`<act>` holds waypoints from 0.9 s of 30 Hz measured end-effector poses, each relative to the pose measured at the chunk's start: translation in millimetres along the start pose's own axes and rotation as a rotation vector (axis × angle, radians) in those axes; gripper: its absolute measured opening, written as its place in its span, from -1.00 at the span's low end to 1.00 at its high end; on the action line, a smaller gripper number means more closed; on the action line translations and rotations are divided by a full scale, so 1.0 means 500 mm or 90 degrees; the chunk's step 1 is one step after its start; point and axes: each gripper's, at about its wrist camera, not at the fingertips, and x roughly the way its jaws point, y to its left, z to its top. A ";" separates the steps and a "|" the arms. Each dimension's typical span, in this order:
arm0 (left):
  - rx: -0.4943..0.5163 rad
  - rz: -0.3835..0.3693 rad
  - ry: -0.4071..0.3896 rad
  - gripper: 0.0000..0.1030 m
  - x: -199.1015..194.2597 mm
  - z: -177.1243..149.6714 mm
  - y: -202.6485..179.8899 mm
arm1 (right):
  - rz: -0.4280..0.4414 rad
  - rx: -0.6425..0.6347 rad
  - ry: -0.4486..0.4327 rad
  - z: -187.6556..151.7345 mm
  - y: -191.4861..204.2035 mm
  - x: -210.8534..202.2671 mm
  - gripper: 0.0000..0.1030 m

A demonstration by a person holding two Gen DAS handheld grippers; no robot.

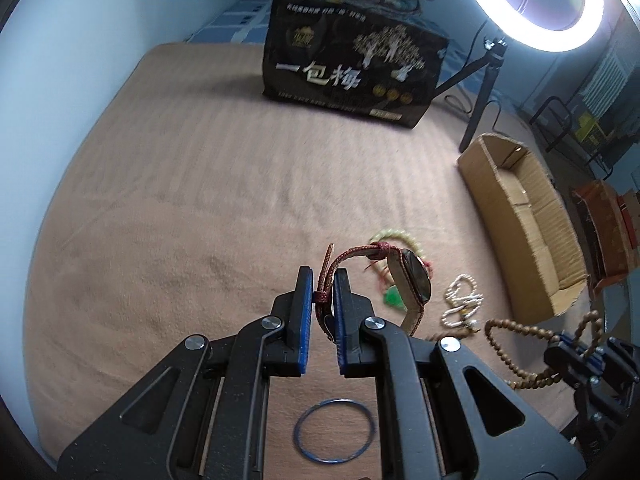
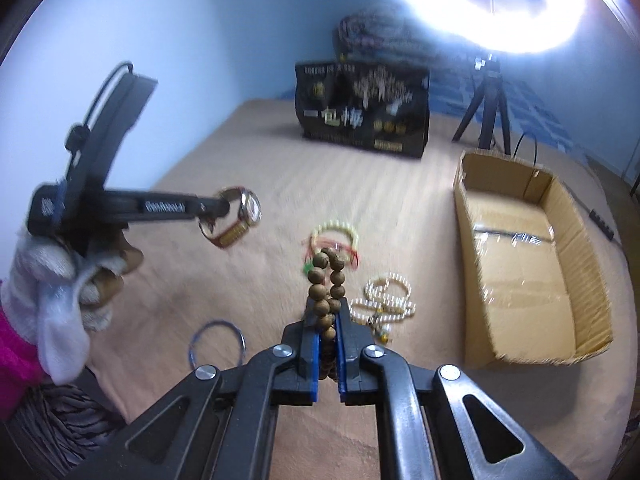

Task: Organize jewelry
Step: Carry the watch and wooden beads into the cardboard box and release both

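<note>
My left gripper (image 1: 323,280) is shut on the red woven strap of a wristwatch (image 1: 416,284), which hangs above the tan bedspread; the same watch (image 2: 246,210) shows at that gripper's tip in the right wrist view. My right gripper (image 2: 324,312) is shut on a string of brown wooden beads (image 2: 326,280), lifted off the cloth; the brown beads (image 1: 520,356) loop from it at the lower right of the left wrist view. On the cloth lie a pale green bead bracelet (image 2: 336,232), a white pearl strand (image 2: 386,300) and a blue bangle (image 2: 218,344).
An open cardboard box (image 2: 520,272) stands on the right of the bed. At the back stand a black printed box (image 2: 362,114) and a ring light on a tripod (image 2: 486,96). A gloved hand (image 2: 68,280) with a pink sleeve holds the left gripper.
</note>
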 end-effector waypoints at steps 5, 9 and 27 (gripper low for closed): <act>0.007 -0.017 -0.017 -0.85 -0.022 0.010 -0.031 | 0.004 0.009 -0.043 0.029 -0.008 -0.042 -0.93; 0.018 -0.030 -0.026 -0.85 -0.031 0.016 -0.061 | 0.002 0.014 -0.080 0.058 -0.014 -0.082 -0.93; 0.035 -0.098 -0.068 -0.84 -0.081 0.049 -0.170 | -0.039 0.089 -0.248 0.159 -0.109 -0.257 -0.93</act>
